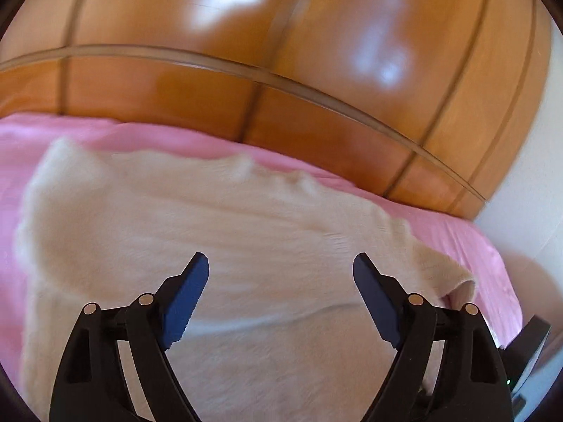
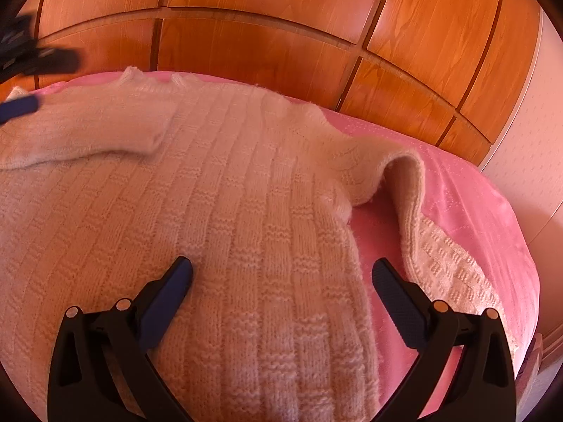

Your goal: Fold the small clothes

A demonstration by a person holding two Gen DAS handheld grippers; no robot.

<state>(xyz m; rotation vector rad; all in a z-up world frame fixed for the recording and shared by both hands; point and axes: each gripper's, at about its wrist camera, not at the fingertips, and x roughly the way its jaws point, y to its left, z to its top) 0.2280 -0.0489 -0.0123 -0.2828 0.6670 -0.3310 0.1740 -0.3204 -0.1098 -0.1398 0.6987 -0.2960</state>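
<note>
- Item location: the cream knitted sweater [image 2: 218,193] lies spread flat on the pink bedspread [image 2: 468,190] of the bed, in front of a wooden wardrobe [image 2: 267,42].
- Step in hand, as judged: sleeve folding. One sleeve [image 2: 88,137] already lies across the upper body of the sweater; the other sleeve [image 2: 432,242] lies off to the side on the bedspread, bent at the shoulder and not yet folded.
- Left hand-held gripper [image 1: 280,263]: jaws wide apart, nothing between them. It hovers above the sweater. The left wrist view is blurred.
- Right hand-held gripper [image 2: 282,268]: jaws spread, gripping nothing. It straddles the side edge of the sweater body: one fingertip is over the knit, the other over the bedspread.
- Next move, as judged: close the right hand-held gripper on the unfolded sleeve near its cuff and carry it across the body. Take hold of the sleeve layer only, clear of the bedspread.
</note>
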